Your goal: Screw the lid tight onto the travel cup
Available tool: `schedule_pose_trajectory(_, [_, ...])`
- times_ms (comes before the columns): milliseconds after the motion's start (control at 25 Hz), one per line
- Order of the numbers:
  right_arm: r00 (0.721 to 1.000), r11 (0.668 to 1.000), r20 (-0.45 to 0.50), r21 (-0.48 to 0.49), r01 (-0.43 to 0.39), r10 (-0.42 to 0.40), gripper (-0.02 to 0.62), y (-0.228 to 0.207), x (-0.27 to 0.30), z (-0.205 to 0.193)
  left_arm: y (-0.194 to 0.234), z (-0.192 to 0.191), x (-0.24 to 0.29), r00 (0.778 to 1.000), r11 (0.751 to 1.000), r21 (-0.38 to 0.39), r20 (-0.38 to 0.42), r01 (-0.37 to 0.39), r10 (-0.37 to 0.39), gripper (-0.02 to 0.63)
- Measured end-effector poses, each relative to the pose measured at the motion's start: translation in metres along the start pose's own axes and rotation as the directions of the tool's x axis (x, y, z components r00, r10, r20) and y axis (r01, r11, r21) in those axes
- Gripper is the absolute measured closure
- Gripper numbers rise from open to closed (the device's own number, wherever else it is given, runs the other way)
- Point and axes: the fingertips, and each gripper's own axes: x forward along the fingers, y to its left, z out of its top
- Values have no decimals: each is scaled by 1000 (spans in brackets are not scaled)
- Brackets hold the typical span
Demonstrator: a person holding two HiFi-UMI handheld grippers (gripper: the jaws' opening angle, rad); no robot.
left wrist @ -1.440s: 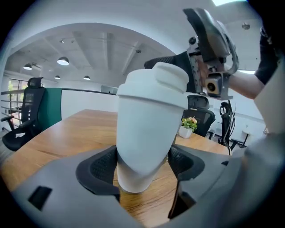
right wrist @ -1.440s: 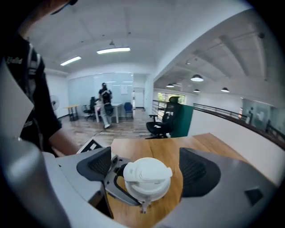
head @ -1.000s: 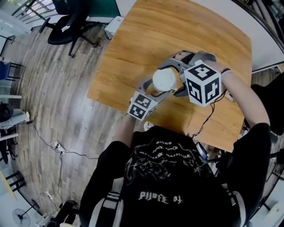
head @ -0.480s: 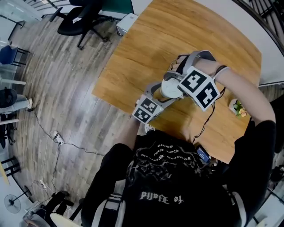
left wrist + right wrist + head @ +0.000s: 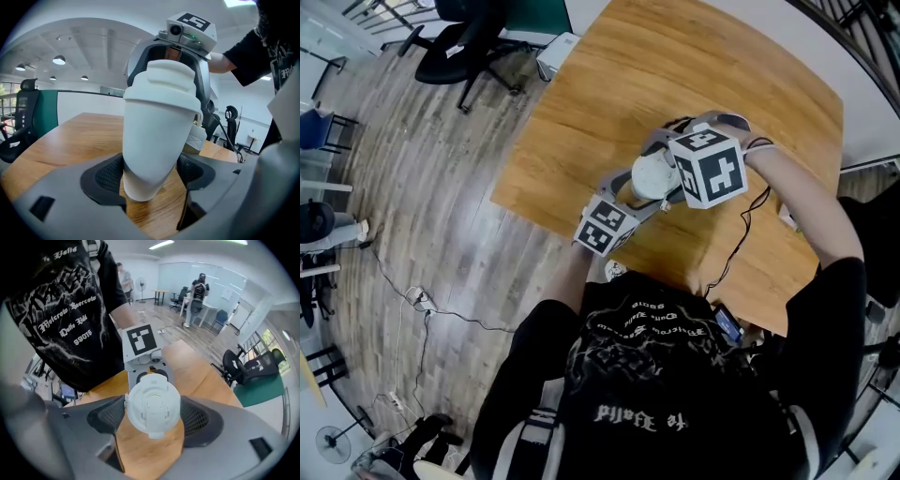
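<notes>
The left claw [image 5: 150, 177] pinches the white plastic travel cup [image 5: 157, 136] near its base, both dark ribbed pads pressed to its sides. The cup leans in that view, over the wooden bench [image 5: 609, 84] near the bench's front edge. The white round screw lid [image 5: 153, 408] sits on top of the cup. The right claw [image 5: 152, 416] comes down from above and is pressed onto the lid's rim from both sides, its marker cube [image 5: 705, 167] just beside the lid in the head view.
</notes>
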Motion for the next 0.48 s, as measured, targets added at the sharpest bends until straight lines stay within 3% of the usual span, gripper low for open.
schedule_pose_trajectory(120, [997,989,62,138,46,-55,221,-4,0,2,-1,-1,-1,1000,1000,-18,2,-4,4,219])
schedule_pose_trajectory(200, [988,965,103,248,83,-111,221,-3,2,2,-2,-3,0,1000,1000,-25,1,-10,11,219])
schedule_pose_trajectory(360, [950,875,165,456,164,-264,222,-5,-1,3,-4,-4,-1,1000,999,-31,1,-17,17,219])
schedule_pose_trajectory(480, [906,798,173,556,233,-385,222,-5,-2,2,-6,-6,-1,1000,999,-32,-3,-26,25,219])
